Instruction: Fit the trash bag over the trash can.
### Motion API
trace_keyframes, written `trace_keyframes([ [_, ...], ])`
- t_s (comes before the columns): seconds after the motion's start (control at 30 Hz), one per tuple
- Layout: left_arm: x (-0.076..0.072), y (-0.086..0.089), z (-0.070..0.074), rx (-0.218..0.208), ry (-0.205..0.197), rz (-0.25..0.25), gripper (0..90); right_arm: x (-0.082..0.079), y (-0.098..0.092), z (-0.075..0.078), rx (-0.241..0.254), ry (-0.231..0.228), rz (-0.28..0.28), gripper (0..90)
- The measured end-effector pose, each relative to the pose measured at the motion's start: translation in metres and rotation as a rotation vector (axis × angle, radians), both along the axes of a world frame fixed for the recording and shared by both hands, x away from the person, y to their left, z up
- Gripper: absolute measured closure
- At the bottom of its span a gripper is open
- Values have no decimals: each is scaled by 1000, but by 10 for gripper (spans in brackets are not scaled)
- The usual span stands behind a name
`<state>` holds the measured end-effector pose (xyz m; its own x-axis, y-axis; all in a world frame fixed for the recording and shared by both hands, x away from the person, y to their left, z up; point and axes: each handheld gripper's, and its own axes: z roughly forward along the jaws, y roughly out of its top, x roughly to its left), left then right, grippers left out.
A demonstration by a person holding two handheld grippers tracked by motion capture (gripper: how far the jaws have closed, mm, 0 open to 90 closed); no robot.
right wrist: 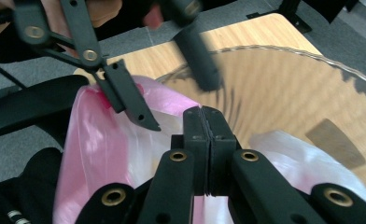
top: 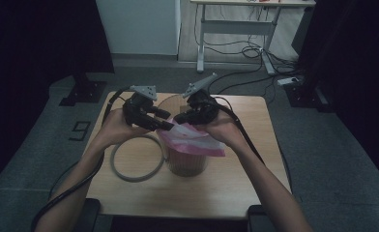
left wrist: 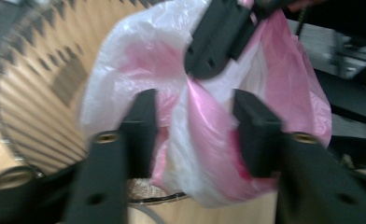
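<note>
The right gripper [right wrist: 210, 140] has its fingers pressed together, pinching a fold of the pink plastic bag [top: 190, 138]. The left gripper [left wrist: 197, 135] has its fingers spread wide, with a ridge of the bag [left wrist: 209, 140] lying between them, not clamped. The bag drapes over the rim of a ribbed wooden bin [top: 187, 164] directly below both sets of fingers. A grey ring [top: 137, 158] lies flat on the table [top: 226, 188], beside the bin on the left gripper's side.
</note>
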<state>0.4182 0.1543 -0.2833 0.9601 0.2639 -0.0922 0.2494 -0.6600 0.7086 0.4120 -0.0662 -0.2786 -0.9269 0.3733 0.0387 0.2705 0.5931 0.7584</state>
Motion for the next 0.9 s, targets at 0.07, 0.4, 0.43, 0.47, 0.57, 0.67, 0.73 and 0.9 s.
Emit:
trace_keyframes([
  [0.07, 2, 0, -1, 2, 7, 0, 671, 2, -2, 0, 0, 2, -5, 881],
  [0.4, 10, 4, -1, 13, 0, 54, 842, -6, -10, 17, 18, 11, 11, 595],
  [0.43, 10, 4, -1, 11, 0, 56, 840, -9, -6, 18, 9, 18, 39, 538],
  [0.47, 10, 4, 0, 10, 0, 55, 840, -10, -3, 18, 6, 19, 56, 513],
  [0.57, 8, 3, 1, 8, -4, 55, 838, -13, 8, 13, 0, 31, 100, 482],
  [0.67, 7, 4, 3, -3, -12, 57, 837, -15, 20, 7, -24, 39, 129, 651],
  [0.73, 6, 5, 5, -11, -23, 63, 838, -15, 25, 2, -61, 25, 123, 866],
  [0.9, 4, 24, 9, 3, -68, 121, 861, -12, 10, 0, -128, 5, 45, 889],
])
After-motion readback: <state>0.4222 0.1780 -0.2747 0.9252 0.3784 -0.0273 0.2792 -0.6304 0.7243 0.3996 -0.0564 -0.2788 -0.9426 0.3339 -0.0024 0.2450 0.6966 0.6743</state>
